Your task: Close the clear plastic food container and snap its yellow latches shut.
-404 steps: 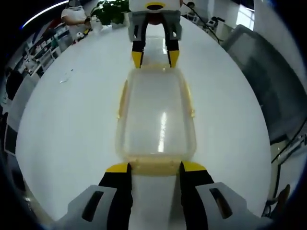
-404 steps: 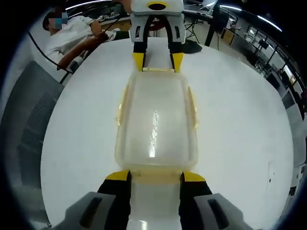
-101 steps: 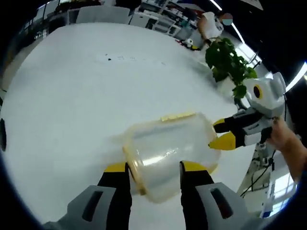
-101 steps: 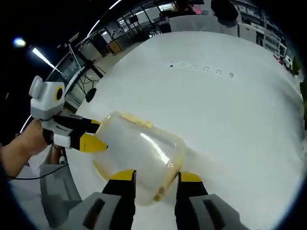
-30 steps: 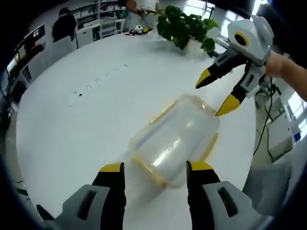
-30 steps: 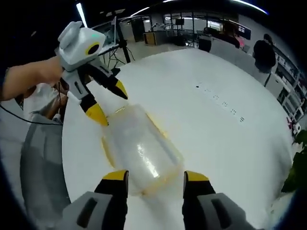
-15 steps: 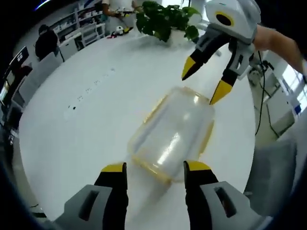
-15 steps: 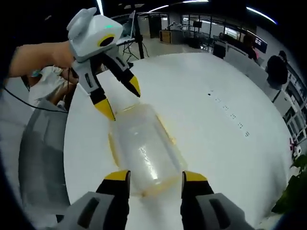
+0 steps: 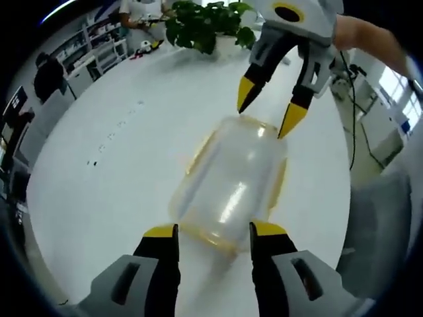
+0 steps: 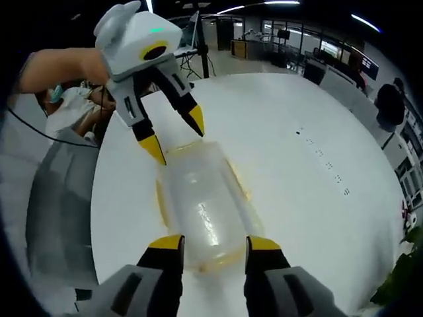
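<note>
container: the clear container (image 9: 231, 185) (image 10: 201, 208) with yellow latches lies on the white table (image 9: 119, 152) (image 10: 317, 198), between both grippers.
left gripper (image 9: 210, 232) (image 10: 175, 135): jaws spread at one short end.
right gripper (image 10: 207, 246) (image 9: 266, 112): jaws spread at the opposite end.
around: green plant (image 9: 205, 23) at the far table edge in left gripper view; grey chair (image 10: 56, 205) beside the table in right gripper view.

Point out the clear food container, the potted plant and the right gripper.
Clear food container (image 9: 231, 191), left gripper view, middle of its lid.
Potted plant (image 9: 198, 26), left gripper view, its leaves.
Right gripper (image 9: 266, 115), left gripper view, between its yellow tips.
</note>
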{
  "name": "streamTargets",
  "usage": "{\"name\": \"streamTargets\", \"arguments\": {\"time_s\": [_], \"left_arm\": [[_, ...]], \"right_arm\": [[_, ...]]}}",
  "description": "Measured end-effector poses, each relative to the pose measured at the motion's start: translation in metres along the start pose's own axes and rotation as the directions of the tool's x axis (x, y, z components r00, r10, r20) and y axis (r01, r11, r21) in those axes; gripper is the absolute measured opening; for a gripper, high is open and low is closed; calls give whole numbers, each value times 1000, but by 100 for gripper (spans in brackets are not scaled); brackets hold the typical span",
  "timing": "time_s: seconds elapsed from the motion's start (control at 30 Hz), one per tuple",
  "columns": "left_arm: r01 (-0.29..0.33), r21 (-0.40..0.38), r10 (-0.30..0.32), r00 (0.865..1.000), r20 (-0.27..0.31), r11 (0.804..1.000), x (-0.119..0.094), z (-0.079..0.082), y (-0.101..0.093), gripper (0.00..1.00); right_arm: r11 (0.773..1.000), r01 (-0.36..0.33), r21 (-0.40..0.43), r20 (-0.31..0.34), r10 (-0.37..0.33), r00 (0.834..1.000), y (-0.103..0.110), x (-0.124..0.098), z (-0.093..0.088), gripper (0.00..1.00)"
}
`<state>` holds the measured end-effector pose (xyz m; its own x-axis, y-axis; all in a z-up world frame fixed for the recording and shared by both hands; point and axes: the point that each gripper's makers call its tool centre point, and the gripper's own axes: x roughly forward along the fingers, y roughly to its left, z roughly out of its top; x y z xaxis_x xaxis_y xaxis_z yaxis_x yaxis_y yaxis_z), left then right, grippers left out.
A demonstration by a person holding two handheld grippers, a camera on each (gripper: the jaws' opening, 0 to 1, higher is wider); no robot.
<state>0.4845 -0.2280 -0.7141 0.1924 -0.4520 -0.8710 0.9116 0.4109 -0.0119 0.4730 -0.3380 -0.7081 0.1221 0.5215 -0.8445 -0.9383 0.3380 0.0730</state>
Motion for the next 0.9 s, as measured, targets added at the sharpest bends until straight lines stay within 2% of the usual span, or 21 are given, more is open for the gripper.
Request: {"name": "streamTargets", "arguments": {"time_s": [0.3,0.6,0.9], "left_arm": [[10,41,-10,1000,4,999,1,7,-2,37],[16,76,-16,1000,0,997,4,9,-4,36],[24,103,-26,999,18,994,6,17,-7,34]], "right_arm": [[1000,-11,-29,-10,11,1000,1,3,0,31],[999,-17,-45,-3,17,1000,2,3,2,28],[998,-28,-52,12,29,1000,3,4,6,27]]}}
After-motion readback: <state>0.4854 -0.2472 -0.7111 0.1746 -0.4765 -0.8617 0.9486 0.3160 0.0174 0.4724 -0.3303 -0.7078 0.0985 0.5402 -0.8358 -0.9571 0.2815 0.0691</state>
